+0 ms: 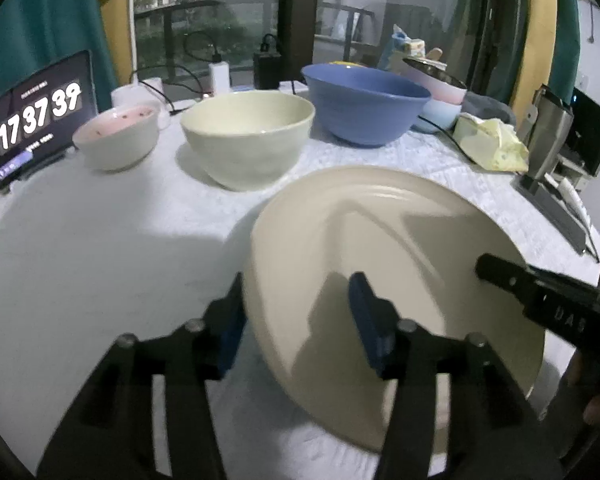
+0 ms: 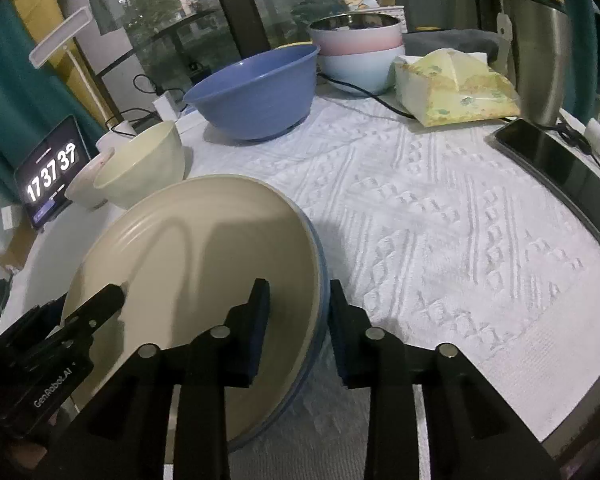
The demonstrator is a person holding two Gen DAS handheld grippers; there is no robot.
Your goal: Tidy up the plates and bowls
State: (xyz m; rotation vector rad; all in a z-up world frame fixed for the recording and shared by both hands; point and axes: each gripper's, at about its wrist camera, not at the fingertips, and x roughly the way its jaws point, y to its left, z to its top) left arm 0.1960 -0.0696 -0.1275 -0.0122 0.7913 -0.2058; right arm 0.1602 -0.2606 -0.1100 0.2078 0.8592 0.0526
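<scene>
The left gripper [image 1: 296,320] straddles the near-left rim of the cream plate [image 1: 400,264]: one blue pad sits outside the edge, the other over the plate's face, with a clear gap on either side, so it looks released rather than biting. The right gripper [image 2: 300,328] does the same on the opposite rim, one pad inside, one outside; whether its pads actually press the rim I cannot tell. The plate lies between the two grippers, tilted, its left side lifted, and seems to rest on a blue-edged plate [image 2: 318,264] beneath it on the white-clothed worktop [image 2: 440,220]. Each hand is equally near its own side of the rim, so any lift would turn on both closing across the plate's width. Beyond stand the cream bowl [image 1: 246,136], the small pink-white bowl [image 1: 116,138] and the blue bowl [image 1: 364,104], well apart from the plate
</scene>
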